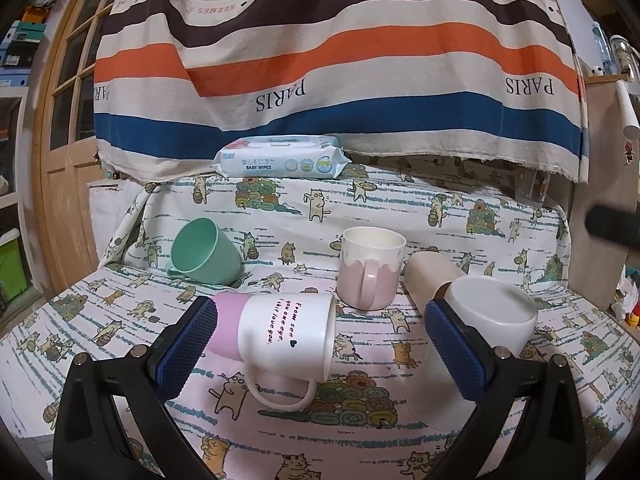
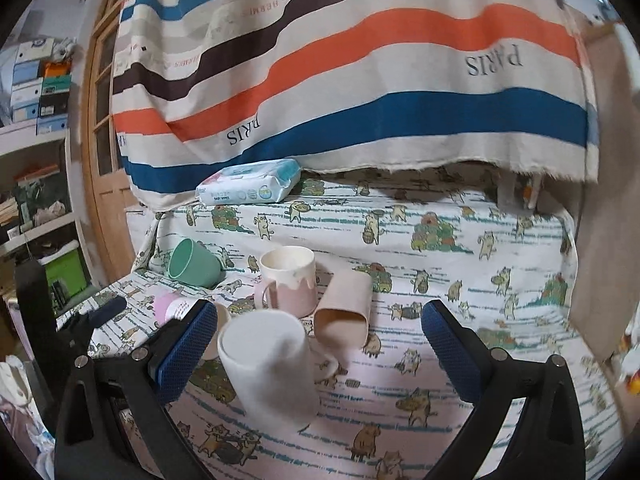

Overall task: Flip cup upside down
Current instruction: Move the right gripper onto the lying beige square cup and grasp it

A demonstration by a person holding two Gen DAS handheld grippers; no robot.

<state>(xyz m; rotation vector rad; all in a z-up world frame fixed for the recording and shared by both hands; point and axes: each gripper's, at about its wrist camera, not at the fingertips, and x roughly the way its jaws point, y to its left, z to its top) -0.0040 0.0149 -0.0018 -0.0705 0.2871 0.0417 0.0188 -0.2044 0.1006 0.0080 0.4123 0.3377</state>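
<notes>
Glossy glazed white mug; matt green plastic cup; printed cloth over the table; textured blue rubbery pads; wooden door at nine o'clock.

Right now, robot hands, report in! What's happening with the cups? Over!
Left gripper open around the lettered mug, which lies on its side. Right gripper open, holding nothing. White cup already upside down. Pink mug upright close behind.

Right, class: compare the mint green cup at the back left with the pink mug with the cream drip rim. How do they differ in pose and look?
The mint green cup lies tipped on its side, mouth facing the camera; the pink mug with the cream drip rim stands upright, mouth up. The green cup is one plain colour; the pink mug is two-toned. The mug's handle faces the camera; the green cup's sits low against the cloth. Both have handles and rest on the cat-print cloth.
</notes>
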